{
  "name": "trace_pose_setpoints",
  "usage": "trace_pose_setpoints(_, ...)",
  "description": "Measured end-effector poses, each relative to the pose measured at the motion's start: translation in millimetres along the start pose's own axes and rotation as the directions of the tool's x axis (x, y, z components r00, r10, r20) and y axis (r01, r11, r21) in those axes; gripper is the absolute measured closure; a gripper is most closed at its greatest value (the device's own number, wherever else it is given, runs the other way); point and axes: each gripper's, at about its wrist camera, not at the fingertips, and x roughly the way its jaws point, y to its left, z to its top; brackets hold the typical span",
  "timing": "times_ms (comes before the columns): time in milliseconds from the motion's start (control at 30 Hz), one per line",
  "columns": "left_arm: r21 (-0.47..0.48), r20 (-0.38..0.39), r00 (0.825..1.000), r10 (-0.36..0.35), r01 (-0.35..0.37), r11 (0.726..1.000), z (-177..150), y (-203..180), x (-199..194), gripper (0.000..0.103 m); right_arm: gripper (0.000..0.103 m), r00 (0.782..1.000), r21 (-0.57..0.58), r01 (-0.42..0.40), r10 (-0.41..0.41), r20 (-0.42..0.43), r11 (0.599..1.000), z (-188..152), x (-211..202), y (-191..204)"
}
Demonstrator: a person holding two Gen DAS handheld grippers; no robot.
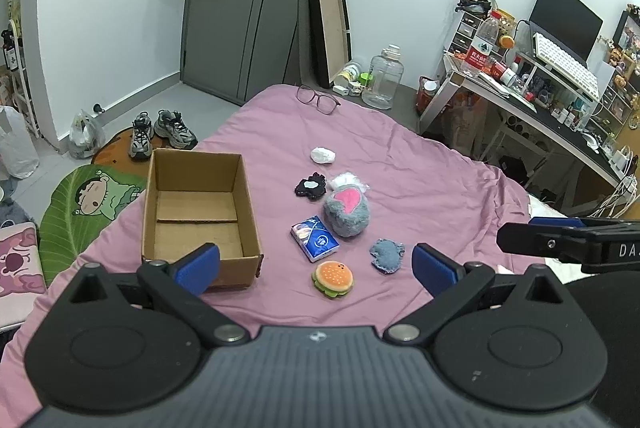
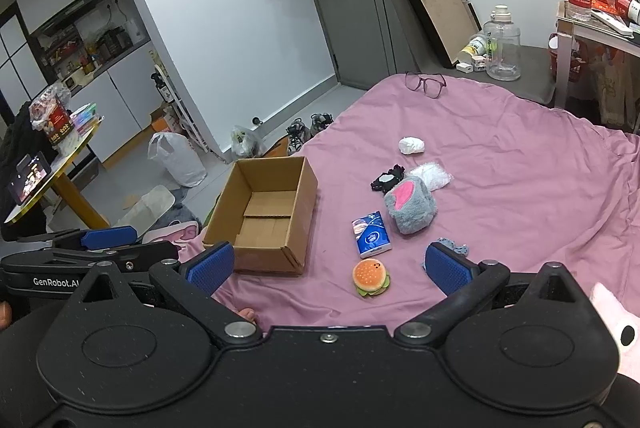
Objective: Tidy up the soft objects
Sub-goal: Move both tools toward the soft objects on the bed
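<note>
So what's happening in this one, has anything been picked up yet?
Nothing yet. A person holds two grippers above a pink bed, both open and holding nothing: the left gripper and the right gripper. The cardboard box sits empty. The soft items still lie loose beside it: a burger toy, a tissue pack, a grey plush, a denim patch and a few smaller pieces.

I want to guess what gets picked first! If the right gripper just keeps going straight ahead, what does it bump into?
Probably the burger toy: it lies nearest, between the open fingers of the right gripper. Just past it sits the blue tissue pack. Depth is hard to judge here.
</note>
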Motion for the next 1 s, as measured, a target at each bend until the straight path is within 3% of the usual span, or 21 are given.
trace_pose_setpoints(1000, -0.006, -0.027, 1.000, 0.003, -0.003, 1.000, 2, 4, 17, 0.001, 0.000, 0.998, 0.051, -0.047, 0.049, -0.034, 0.998, -2, 16, -14)
